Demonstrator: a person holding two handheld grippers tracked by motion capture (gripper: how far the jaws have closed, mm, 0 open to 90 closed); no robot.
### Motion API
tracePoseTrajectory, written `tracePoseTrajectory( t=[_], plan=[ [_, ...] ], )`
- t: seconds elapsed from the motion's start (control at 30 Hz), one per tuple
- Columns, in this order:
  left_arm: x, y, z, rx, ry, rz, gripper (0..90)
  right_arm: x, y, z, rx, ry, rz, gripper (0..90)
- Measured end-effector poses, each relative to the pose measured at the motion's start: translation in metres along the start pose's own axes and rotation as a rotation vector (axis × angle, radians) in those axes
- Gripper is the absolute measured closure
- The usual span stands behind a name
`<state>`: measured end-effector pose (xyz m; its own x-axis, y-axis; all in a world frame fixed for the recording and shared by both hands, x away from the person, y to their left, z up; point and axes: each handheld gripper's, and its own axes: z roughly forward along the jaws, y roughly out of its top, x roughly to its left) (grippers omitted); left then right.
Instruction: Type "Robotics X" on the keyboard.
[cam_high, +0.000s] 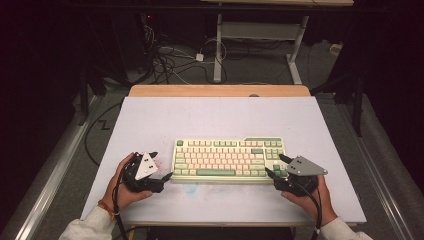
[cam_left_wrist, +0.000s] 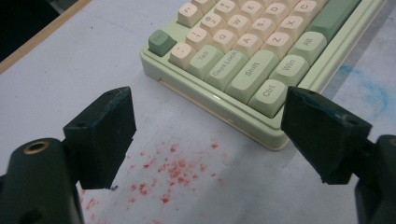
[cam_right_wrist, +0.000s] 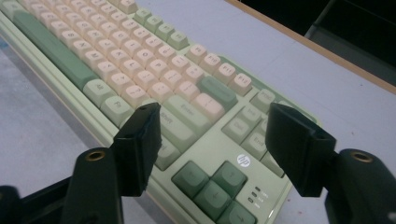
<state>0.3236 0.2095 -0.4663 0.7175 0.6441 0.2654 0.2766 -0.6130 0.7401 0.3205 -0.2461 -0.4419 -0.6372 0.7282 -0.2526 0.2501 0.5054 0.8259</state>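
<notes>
— At centre frame of the high view, the keyboard (cam_high: 229, 158) lies flat on the table (cam_high: 215, 117). Why a hand at each end?

— Judged: a two-sided lift. Left gripper (cam_high: 161, 165) fingers stand wide, beside the lower-left corner, apart from it. Right gripper (cam_high: 277, 166) fingers, part-open, straddle the arrow-key corner, holding nothing. Red specks (cam_left_wrist: 173, 170) mark the table near the left gripper.

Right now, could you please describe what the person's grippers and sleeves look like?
Both the left gripper and right gripper are black, each topped by a grey three-cornered plate and trailing a black cable. Their jaws are blocky black pads. The sleeves are white; an orange band circles the left wrist.
</notes>
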Motion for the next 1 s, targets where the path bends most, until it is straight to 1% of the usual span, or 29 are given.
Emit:
tracePoseTrajectory(
  t=[0.03, 0.1, 0.13, 0.17, 0.2, 0.23, 0.33, 0.4, 0.5, 0.57, 0.63, 0.8, 0.9, 1.0],
  plan=[
    [0.0, -0.001, 0.0, 0.003, -0.001, -0.001, 17.0, -0.001, 0.002, 0.0, 0.001, 0.027, 0.001, 42.7],
    [-0.001, -0.002, 0.0, 0.01, 0.0, 0.003, 17.0, -0.003, 0.006, 0.0, 0.006, 0.019, 0.008, 42.6],
    [-0.001, -0.002, 0.0, 0.006, 0.0, 0.003, 17.1, -0.005, 0.007, 0.0, 0.004, 0.026, 0.018, 42.9],
    [-0.001, -0.002, -0.001, 0.001, -0.006, -0.002, 17.3, -0.006, 0.009, 0.0, 0.001, 0.029, 0.026, 45.0],
    [-0.002, -0.002, -0.001, -0.001, -0.009, -0.004, 17.3, -0.007, 0.01, 0.001, 0.004, 0.031, 0.024, 46.3],
    [-0.002, -0.003, -0.001, 0.002, -0.006, 0.001, 17.3, -0.007, 0.012, 0.002, 0.008, 0.029, 0.027, 46.9],
    [-0.001, -0.003, 0.0, 0.004, -0.008, -0.003, 17.3, -0.009, 0.016, 0.004, 0.013, 0.03, 0.032, 51.3],
    [0.0, -0.004, -0.001, 0.004, -0.007, -0.006, 17.3, -0.011, 0.019, 0.006, 0.017, 0.039, 0.035, 54.2],
    [0.0, -0.004, 0.0, 0.005, -0.006, -0.008, 17.3, -0.012, 0.023, 0.009, 0.019, 0.049, 0.026, 56.9],
    [0.001, -0.004, 0.0, 0.004, -0.008, -0.011, 17.3, -0.012, 0.026, 0.011, 0.021, 0.051, 0.027, 60.2],
    [0.001, -0.004, 0.0, 0.008, -0.006, -0.008, 17.3, -0.012, 0.029, 0.013, 0.017, 0.067, 0.023, 60.9],
    [0.001, -0.004, 0.0, 0.002, -0.008, -0.012, 17.3, -0.008, 0.039, 0.019, 0.017, 0.084, 0.01, 67.5],
    [0.0, -0.004, 0.0, 0.007, -0.011, -0.009, 17.3, -0.006, 0.044, 0.023, 0.018, 0.102, 0.0, 72.2],
    [0.0, -0.004, 0.001, 0.007, -0.015, -0.01, 17.3, -0.002, 0.049, 0.026, 0.021, 0.122, -0.007, 74.8]
  ],
)
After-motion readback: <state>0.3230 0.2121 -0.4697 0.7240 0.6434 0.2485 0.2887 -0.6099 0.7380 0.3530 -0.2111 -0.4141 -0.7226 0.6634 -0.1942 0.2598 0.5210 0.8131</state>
